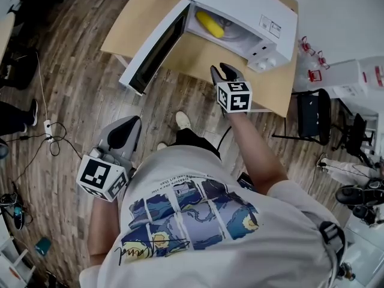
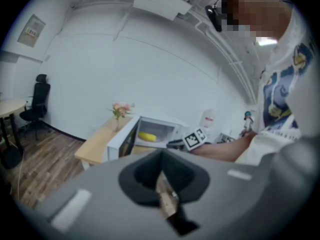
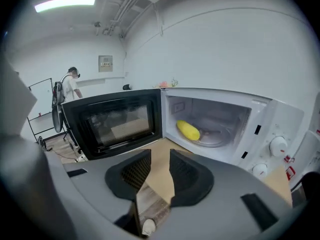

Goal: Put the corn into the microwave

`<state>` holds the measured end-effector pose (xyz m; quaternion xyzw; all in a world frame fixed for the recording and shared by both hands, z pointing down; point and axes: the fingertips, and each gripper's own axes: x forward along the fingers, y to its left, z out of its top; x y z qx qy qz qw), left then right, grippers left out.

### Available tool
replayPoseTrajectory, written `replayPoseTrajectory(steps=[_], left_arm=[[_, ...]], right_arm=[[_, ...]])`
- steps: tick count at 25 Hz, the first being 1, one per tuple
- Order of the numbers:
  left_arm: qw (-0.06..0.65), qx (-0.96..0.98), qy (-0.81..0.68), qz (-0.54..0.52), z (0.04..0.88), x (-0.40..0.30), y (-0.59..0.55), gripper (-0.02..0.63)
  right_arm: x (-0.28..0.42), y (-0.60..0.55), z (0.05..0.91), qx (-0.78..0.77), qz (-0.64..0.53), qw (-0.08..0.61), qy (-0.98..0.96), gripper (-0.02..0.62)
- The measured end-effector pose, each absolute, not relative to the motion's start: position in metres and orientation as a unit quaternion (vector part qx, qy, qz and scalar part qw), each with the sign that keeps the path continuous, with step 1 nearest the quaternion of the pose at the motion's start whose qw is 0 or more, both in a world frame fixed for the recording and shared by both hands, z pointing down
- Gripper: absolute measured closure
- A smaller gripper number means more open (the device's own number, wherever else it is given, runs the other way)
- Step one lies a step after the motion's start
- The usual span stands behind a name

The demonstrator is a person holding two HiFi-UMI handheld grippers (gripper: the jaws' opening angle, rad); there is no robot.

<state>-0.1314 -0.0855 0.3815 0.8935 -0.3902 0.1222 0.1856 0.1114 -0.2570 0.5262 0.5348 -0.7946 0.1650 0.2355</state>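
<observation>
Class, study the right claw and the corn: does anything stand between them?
Nothing visible does. The microwave door stands swung aside, and the corn lies inside on the glass plate, with only bare wooden table between it and the right claw.

One microwave [image 1: 240, 8], one corn cob [image 1: 210, 24] and one wooden table [image 1: 129, 20] were present. Two grippers showed, the left gripper [image 1: 123, 134] and the right gripper [image 1: 226, 72], plus one flower vase [image 2: 121, 112].
</observation>
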Motion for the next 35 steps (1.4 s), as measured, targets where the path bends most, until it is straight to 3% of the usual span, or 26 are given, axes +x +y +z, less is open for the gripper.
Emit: replayPoseTrajectory(steps=[9,20,35], left_arm=[[0.183,0.905,-0.365,0.118,0.391,-0.136,-0.047,0.597],[0.178,0.923,-0.32,0.116,0.397,-0.12,-0.012,0.598],[0.166,0.926,-0.319,0.12,0.394,-0.127,0.008,0.597]], right_arm=[[0.075,-0.173,0.492,0.499,0.168,0.211,-0.824,0.567],[0.036,-0.079,0.461,0.437,0.179,0.199,-0.859,0.584],[0.012,-0.045,0.434,0.403,0.16,0.174,-0.884,0.586]])
